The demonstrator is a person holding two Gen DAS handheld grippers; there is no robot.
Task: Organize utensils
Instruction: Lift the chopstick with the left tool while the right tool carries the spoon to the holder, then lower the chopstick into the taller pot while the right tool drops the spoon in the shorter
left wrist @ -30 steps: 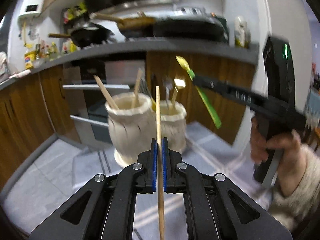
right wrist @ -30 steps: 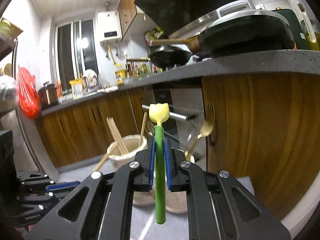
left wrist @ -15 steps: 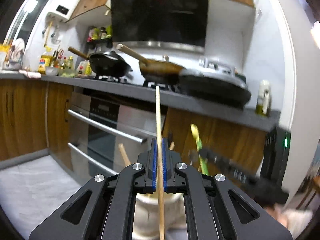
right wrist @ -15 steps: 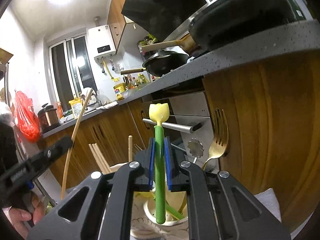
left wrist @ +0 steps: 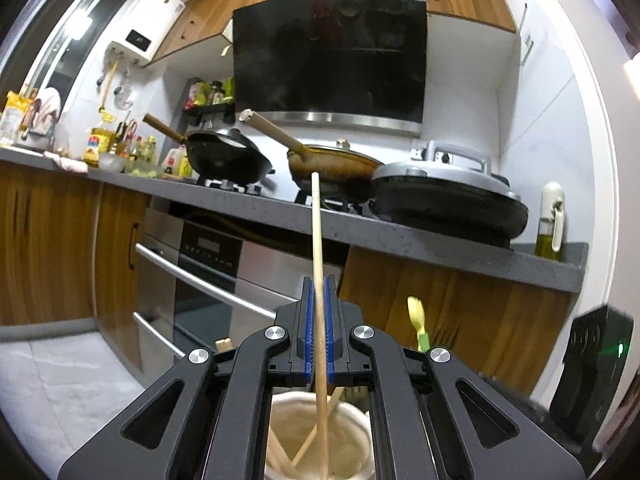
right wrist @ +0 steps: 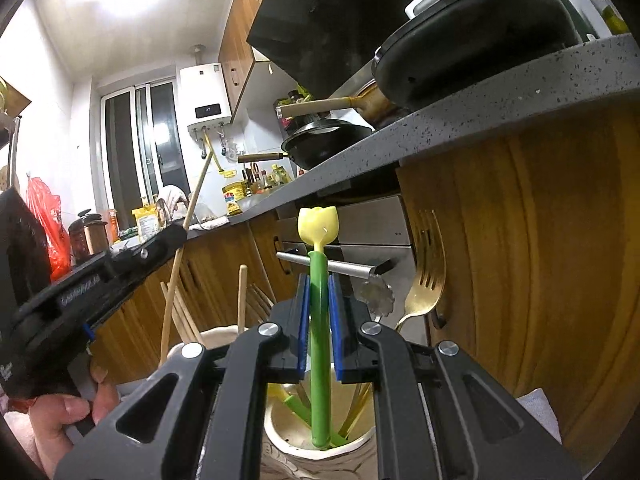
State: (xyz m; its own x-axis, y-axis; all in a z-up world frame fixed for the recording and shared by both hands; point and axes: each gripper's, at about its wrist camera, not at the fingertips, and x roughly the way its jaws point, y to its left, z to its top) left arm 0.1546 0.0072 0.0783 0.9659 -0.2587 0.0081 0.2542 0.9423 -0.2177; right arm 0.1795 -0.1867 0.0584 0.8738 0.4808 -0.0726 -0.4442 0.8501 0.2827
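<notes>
My left gripper [left wrist: 319, 332] is shut on a wooden chopstick [left wrist: 317, 240] held upright, its lower end inside a cream holder [left wrist: 356, 408] that has other chopsticks in it. My right gripper [right wrist: 319, 324] is shut on a green-handled utensil with a yellow tulip-shaped tip [right wrist: 319, 280]. Its lower end is inside a second cream holder [right wrist: 288, 446] with green utensils and a gold fork [right wrist: 424, 280]. The left gripper with its chopstick also shows in the right wrist view [right wrist: 176, 236], over the chopstick holder [right wrist: 216, 334].
The holders stand on a grey cloth on the floor [left wrist: 60, 368] in front of an oven [left wrist: 208, 264] and wooden cabinets [right wrist: 540, 264]. A grey counter [left wrist: 400, 236] overhangs above with pans. A hand [right wrist: 60, 412] holds the left gripper.
Both grippers have come down over the holders and tilted up. The chopstick's lower end and the green utensil's lower end now sit inside their holders.
</notes>
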